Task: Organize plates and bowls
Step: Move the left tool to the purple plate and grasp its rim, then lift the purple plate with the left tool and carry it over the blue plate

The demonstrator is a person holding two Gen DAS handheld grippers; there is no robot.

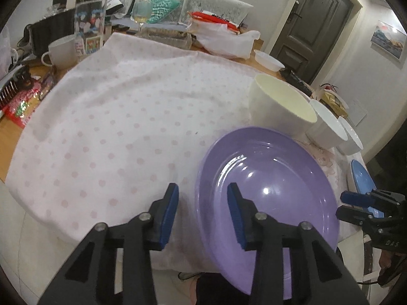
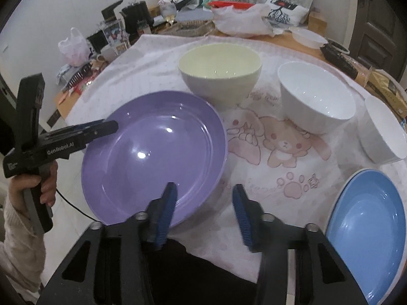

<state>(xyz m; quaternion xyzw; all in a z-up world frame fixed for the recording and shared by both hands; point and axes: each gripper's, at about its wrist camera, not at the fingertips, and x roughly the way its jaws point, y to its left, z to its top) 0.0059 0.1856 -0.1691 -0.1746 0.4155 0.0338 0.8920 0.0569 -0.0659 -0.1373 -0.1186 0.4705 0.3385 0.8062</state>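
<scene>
A purple plate (image 1: 269, 185) (image 2: 155, 152) lies on the white cloth near the table's front edge. My left gripper (image 1: 202, 193) is open, its fingers either side of the plate's left rim; it also shows in the right wrist view (image 2: 112, 125). My right gripper (image 2: 204, 193) is open and empty over the cloth between the purple plate and a blue plate (image 2: 368, 228) (image 1: 361, 178). Behind stand a cream bowl (image 2: 220, 71) (image 1: 279, 104), a white bowl (image 2: 315, 96) (image 1: 328, 124) and a second white bowl (image 2: 384, 129) (image 1: 352, 137).
The dotted white cloth (image 1: 122, 117) covers the table. At the back stand a white mug (image 1: 61, 49), a wine glass (image 1: 141, 12), a black pot (image 1: 48, 30), plastic bags (image 1: 226, 40) and a small white dish (image 1: 269, 59). A dark door (image 1: 315, 23) is behind on the right.
</scene>
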